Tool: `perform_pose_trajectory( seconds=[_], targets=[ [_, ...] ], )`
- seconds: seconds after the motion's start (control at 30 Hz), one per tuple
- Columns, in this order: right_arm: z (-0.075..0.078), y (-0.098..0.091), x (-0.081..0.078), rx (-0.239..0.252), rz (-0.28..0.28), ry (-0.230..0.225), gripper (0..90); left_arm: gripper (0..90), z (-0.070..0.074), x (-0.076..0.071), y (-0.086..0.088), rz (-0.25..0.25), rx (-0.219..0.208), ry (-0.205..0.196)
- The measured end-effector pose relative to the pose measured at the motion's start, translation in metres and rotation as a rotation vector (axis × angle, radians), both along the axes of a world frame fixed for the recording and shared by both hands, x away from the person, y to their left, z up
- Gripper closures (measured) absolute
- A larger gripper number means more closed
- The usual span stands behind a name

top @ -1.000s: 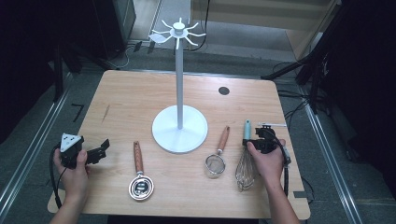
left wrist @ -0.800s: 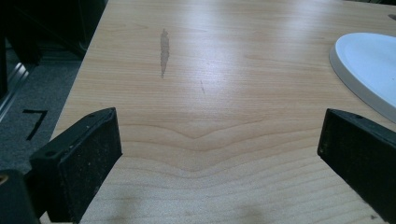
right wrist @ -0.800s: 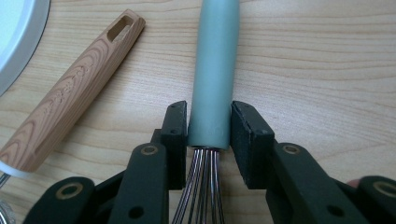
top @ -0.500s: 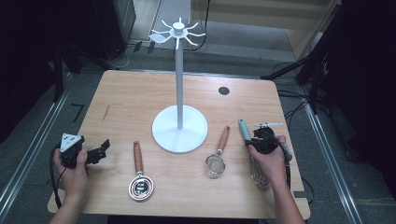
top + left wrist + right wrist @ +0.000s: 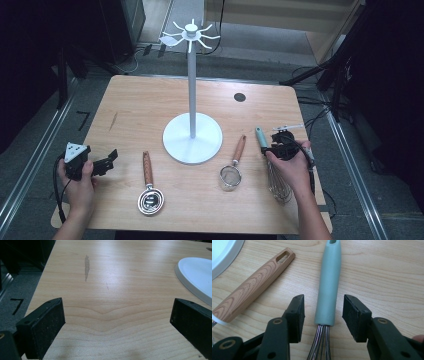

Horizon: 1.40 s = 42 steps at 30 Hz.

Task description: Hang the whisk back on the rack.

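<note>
Overhead light lit the table [image 5: 150,105] evenly; surroundings stayed dark. Soft glare crossed the wood in the left gripper view. Near jaws appeared slightly blurred.

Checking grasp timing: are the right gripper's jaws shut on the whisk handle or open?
Open. The right gripper straddles the whisk handle, with a gap on both sides; its jaws have just been opening.

The high view looks forward and down over the whole tabletop [image 5: 150,105] from the person's side. The left gripper view skims low across bare wood toward the stand's white base [image 5: 197,275]. The right gripper view sits close over the whisk [image 5: 328,285], sharing that base's edge.
</note>
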State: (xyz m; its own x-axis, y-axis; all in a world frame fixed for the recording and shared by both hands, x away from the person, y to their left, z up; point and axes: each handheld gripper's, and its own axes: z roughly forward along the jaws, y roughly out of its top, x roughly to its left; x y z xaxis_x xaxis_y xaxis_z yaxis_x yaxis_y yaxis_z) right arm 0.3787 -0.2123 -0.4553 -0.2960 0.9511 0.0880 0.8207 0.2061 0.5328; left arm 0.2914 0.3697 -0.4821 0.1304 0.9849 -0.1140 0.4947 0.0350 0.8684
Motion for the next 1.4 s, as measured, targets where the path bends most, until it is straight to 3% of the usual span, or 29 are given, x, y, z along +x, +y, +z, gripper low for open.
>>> perform_pose_trajectory(
  seconds=[0.1, 0.17, 0.2, 0.23, 0.33, 0.37, 0.57, 0.87, 1.13, 1.4],
  targets=[
    [0.005, 0.002, 0.007, -0.036, -0.008, 0.057, 54.3, 0.1, 0.0, 0.0, 0.0, -0.002, -0.002, -0.002],
    [0.006, 0.002, 0.009, -0.037, -0.007, 0.07, 54.2, 0.1, 0.0, 0.0, 0.0, -0.002, -0.002, -0.002],
    [0.007, 0.002, 0.012, -0.034, -0.01, 0.093, 53.7, 0.1, 0.0, 0.0, 0.0, -0.003, -0.001, 0.0],
    [0.009, 0.004, 0.018, -0.034, -0.024, 0.15, 51.4, 0.2, 0.0, 0.0, 0.0, -0.002, 0.0, 0.001],
    [0.011, 0.005, 0.023, -0.043, -0.033, 0.171, 53.2, 0.1, 0.0, 0.0, 0.0, -0.003, -0.002, 0.003],
    [0.012, 0.006, 0.029, -0.067, -0.034, 0.2, 53.8, 0.1, 0.0, 0.0, 0.0, -0.004, -0.004, 0.003],
    [0.01, 0.008, 0.041, -0.078, -0.036, 0.279, 55.5, 0.1, 0.0, 0.0, 0.001, -0.006, -0.007, 0.004],
    [-0.003, 0.013, 0.048, -0.097, -0.044, 0.349, 60.4, 0.1, 0.0, 0.0, 0.001, -0.009, -0.011, 0.004],
    [-0.009, 0.014, 0.051, -0.091, -0.052, 0.374, 64.9, 0.1, 0.0, 0.0, 0.001, -0.006, -0.013, 0.003],
    [-0.009, 0.018, 0.051, -0.133, -0.066, 0.371, 69.1, 0.1, 0.0, 0.0, 0.001, -0.008, -0.012, 0.003]
  ],
)
